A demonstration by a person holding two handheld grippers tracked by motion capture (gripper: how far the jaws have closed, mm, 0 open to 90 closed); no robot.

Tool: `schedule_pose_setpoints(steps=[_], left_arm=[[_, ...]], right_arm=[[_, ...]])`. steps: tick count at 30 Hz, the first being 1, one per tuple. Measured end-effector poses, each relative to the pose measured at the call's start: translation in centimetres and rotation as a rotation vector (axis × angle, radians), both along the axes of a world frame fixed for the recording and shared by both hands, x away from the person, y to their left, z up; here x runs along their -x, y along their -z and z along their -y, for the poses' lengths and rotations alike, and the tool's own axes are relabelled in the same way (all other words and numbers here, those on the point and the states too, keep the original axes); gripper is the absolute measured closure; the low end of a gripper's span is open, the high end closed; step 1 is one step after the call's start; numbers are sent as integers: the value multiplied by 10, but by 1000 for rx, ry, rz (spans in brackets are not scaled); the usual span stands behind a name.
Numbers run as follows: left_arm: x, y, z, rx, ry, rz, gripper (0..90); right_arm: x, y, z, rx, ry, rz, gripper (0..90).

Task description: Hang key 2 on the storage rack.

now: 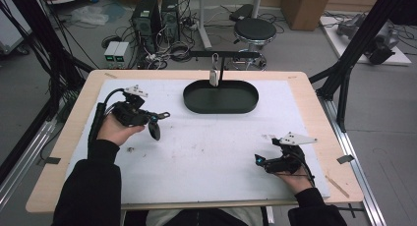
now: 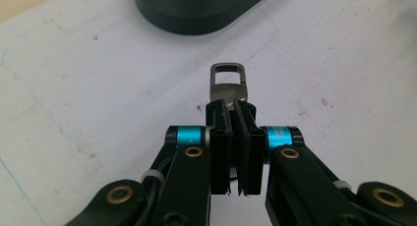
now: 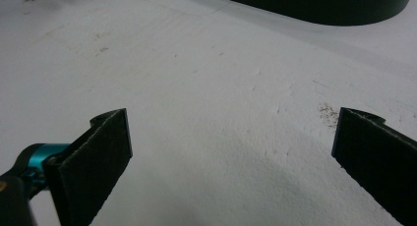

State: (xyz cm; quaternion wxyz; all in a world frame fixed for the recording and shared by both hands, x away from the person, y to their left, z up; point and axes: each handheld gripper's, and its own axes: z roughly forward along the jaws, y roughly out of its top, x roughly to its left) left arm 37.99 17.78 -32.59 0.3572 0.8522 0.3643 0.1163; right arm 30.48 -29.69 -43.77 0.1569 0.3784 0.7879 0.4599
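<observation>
the left gripper (image 2: 231, 152) has its jaws clenched on a small metal clasp (image 2: 227, 83), lifted over the white mat (image 2: 98, 88) on the tabletop (image 1: 314, 113). the right gripper (image 3: 231, 147) rests with jaws released. beyond lies a dark oval tray (image 1: 221, 105). no writing is readable.

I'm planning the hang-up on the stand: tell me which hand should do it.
Left, probably. The left gripper is already shut on the metal clip, and the black tray with its stand lies ahead. The right gripper is open with nothing between its jaws.
</observation>
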Motion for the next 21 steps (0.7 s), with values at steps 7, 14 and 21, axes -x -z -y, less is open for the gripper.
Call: schedule_pose_setpoints(steps=[7, 14, 21], left_arm=[[-19, -18, 25, -23, 40, 36, 854], [-40, -36, 47, 3, 67, 83, 854], [-59, -44, 56, -3, 74, 101, 854]], right_arm=[[0, 1, 0, 0, -3, -4, 9], [0, 0, -1, -4, -1, 2, 9], [0, 0, 1, -9, 9, 7, 9]])
